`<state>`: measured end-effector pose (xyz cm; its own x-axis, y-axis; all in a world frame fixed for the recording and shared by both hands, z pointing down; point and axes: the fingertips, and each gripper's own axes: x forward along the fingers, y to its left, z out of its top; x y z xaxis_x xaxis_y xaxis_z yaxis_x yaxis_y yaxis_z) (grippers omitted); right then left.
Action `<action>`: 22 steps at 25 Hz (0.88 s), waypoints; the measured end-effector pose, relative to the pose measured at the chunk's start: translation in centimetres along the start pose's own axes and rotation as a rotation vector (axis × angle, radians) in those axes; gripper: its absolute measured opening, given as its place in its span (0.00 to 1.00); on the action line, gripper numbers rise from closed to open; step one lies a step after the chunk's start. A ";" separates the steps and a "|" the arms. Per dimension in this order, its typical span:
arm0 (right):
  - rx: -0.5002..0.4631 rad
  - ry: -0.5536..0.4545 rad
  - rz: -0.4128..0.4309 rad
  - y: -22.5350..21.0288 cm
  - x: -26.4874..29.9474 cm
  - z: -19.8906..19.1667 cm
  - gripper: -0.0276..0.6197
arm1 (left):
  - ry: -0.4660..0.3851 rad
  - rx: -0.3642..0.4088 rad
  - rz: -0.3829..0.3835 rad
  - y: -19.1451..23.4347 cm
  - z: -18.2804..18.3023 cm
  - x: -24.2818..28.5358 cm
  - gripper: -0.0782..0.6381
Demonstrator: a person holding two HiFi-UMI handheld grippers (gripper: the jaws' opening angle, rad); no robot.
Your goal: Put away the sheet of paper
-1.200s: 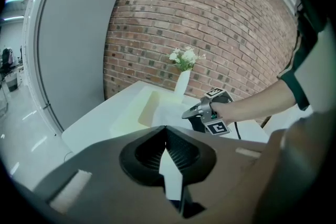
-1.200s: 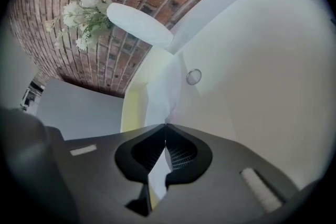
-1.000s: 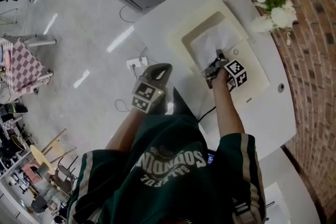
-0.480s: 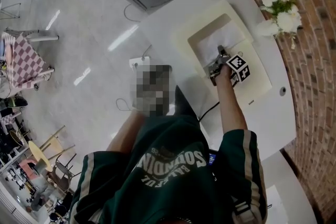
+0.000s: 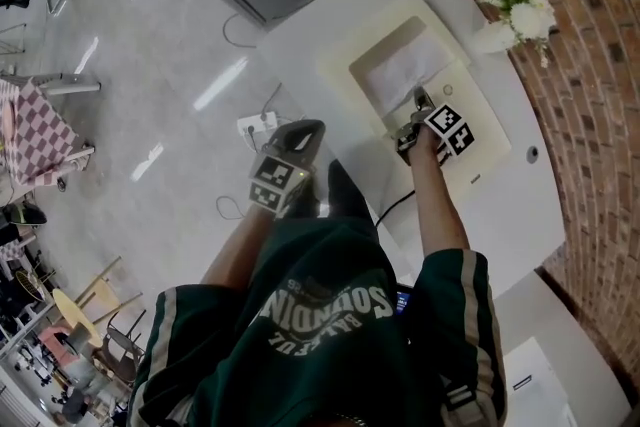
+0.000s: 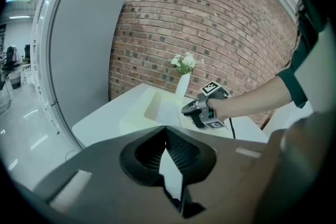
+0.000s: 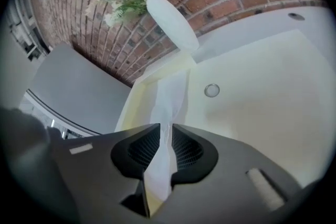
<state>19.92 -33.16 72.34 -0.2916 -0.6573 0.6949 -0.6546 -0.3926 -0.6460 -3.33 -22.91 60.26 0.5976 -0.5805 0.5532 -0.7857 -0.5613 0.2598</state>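
Left tongs (image 6: 166, 128): held close to the person's body, off the bench (image 5: 310, 45) edge and above the floor; clenched tip to tip with nothing between them.
Right tongs (image 7: 165, 128): at the near end of the tray's recess, clamped on the sheet's near edge.
Sheet of paper (image 5: 405, 70): white, lying in the recess of the cream tray (image 5: 480, 130).
Cream tray: rests on the white bench.
Far side: white vase (image 7: 170, 21) of white flowers against a brick wall (image 5: 600, 65).
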 end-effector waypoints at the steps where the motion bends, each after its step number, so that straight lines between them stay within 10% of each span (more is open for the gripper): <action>1: -0.039 -0.014 -0.008 0.2 -0.7 0.0 0.14 | -0.003 0.006 -0.008 -0.1 0.0 -0.2 0.12; 22: -0.501 -0.214 -0.052 3.4 -13.6 -5.9 0.04 | -0.092 0.159 -0.180 -4.1 0.8 -4.1 0.12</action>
<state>17.55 -21.83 62.56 -0.1361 -0.7817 0.6086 -0.9318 -0.1076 -0.3466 -2.42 -18.66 56.33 0.7434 -0.5098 0.4329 -0.6346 -0.7422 0.2156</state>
